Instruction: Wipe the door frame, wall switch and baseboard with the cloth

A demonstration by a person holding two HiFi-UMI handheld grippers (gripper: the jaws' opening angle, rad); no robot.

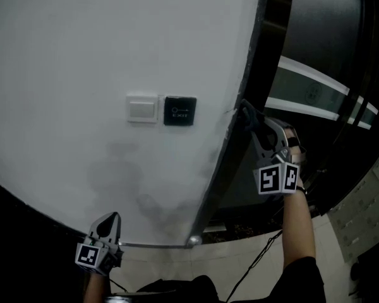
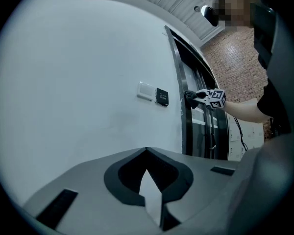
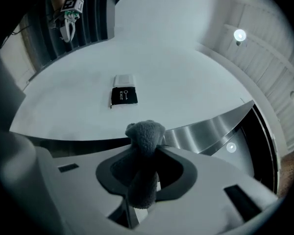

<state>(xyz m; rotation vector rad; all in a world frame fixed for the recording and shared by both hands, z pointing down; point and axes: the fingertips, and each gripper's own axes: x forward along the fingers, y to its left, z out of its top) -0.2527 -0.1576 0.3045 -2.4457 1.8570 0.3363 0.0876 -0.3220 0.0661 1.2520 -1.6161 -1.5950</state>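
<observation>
My right gripper (image 1: pixel 247 113) is shut on a grey fuzzy cloth (image 3: pixel 144 151), whose bunched end pokes out past the fingertips. It holds the cloth (image 1: pixel 250 122) against the metal door frame (image 1: pixel 234 137), about level with the switches. On the white wall to the frame's left sit a white wall switch (image 1: pixel 142 108) and a black exit button (image 1: pixel 179 111). The right gripper view has the same button (image 3: pixel 124 96) and switch (image 3: pixel 124 80) beyond the cloth. My left gripper (image 1: pixel 108 225) hangs low by the wall's bottom edge, shut, with nothing in it (image 2: pixel 148 153).
A dark glass door with pale stripes (image 1: pixel 316 93) fills the opening right of the frame. A thin metal strip (image 1: pixel 158 245) runs along the wall's foot above a pale floor. A cable (image 1: pixel 259 257) trails from the right arm. Brick wall (image 2: pixel 235 58) lies beyond the door.
</observation>
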